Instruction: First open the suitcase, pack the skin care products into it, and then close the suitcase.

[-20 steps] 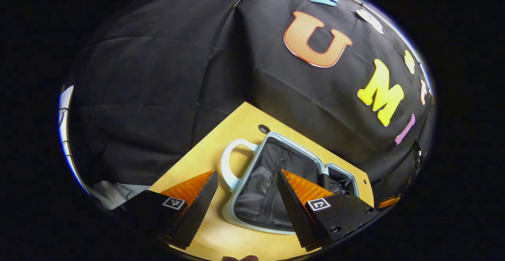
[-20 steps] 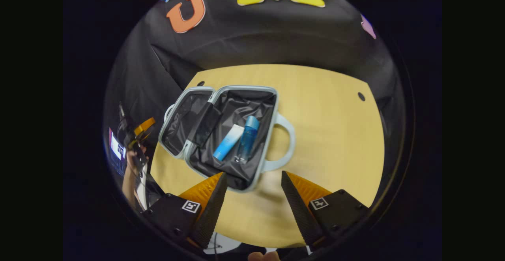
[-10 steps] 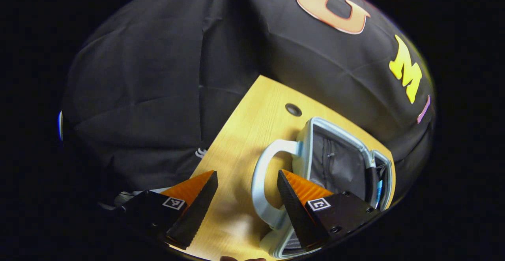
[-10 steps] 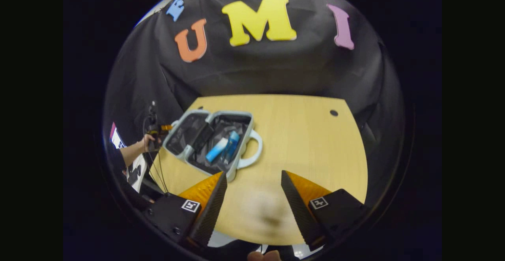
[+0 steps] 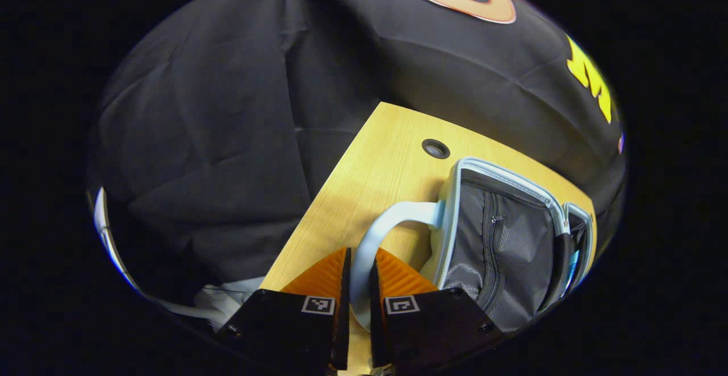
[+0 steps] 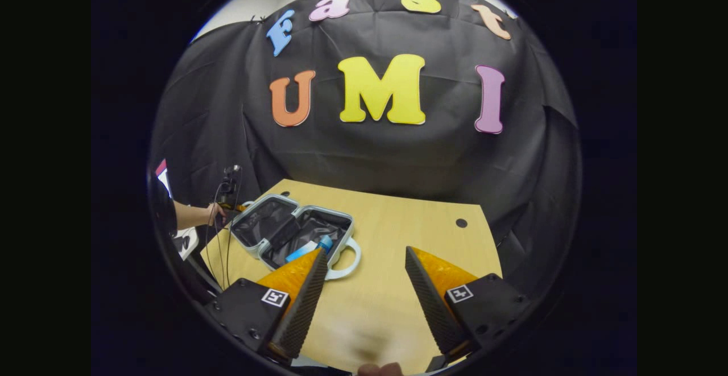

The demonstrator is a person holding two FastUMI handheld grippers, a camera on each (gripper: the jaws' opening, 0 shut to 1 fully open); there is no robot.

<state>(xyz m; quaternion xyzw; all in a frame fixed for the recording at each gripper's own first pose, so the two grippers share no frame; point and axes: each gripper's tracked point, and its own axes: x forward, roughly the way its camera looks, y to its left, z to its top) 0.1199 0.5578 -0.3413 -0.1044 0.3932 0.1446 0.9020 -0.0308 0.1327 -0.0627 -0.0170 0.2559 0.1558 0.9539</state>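
The pale blue suitcase (image 6: 267,239) lies open on the wooden table (image 6: 409,245), both halves lined in black. A blue bottle (image 6: 325,243) and a light blue tube (image 6: 301,251) rest in the nearer half. In the left gripper view, the lid half (image 5: 500,251) with its mesh pocket sits to the right. My left gripper (image 5: 357,308) is shut on that half's pale handle (image 5: 392,217), which runs between the orange fingers (image 5: 324,276). In the right gripper view that gripper (image 6: 230,185) shows far off, held by a hand (image 6: 213,214). My right gripper (image 6: 364,290) hangs open above the table's near part, holding nothing.
The table has round cable holes (image 5: 435,148) (image 6: 461,223) near its back corners. Its left edge (image 5: 318,205) drops off beside the held handle. Cables (image 6: 219,245) hang by the person's sleeve. The suitcase's other handle (image 6: 348,260) points toward my right gripper. Bare wood lies right of the suitcase.
The left gripper moved onto the lid's handle and shut on it. The right gripper drew back and up from the suitcase, staying open.
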